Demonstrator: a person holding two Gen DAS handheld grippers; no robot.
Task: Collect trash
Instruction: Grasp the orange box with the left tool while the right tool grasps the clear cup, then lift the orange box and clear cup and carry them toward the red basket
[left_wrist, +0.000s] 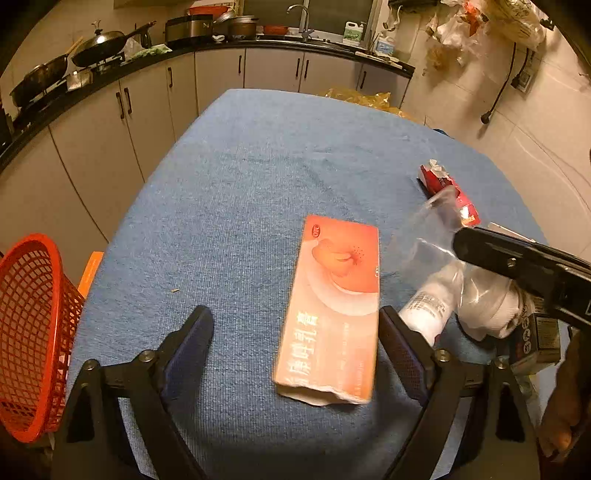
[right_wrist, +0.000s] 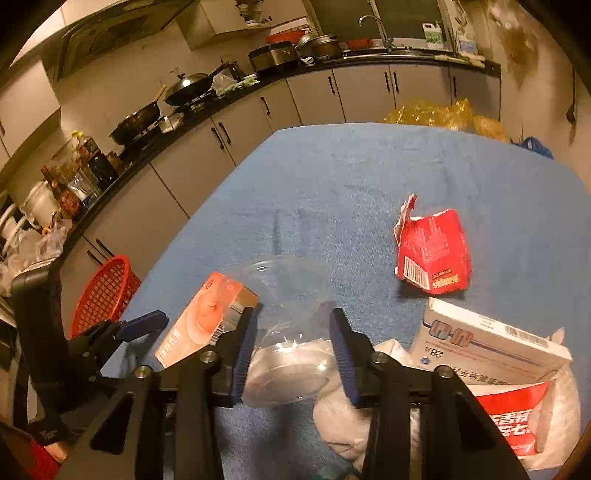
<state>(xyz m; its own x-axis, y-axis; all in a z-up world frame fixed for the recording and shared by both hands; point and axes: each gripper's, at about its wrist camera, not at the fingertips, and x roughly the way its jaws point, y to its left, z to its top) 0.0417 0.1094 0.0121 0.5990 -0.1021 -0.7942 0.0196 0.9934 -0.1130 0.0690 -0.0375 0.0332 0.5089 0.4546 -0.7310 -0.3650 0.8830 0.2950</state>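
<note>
Left gripper stood open low over blue table, pink box between its fingers, nearer right one. Risk: off-centre closing could skew box. Red basket sat beyond table's left edge.

Right gripper closed around clear cup, cup squeezed between pads. Risk: thin plastic could buckle, slip. Red carton lay ahead right, white box near right.

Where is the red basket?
In the left wrist view, the red mesh basket sits off the blue table's left edge, beside the left tongs.
</note>
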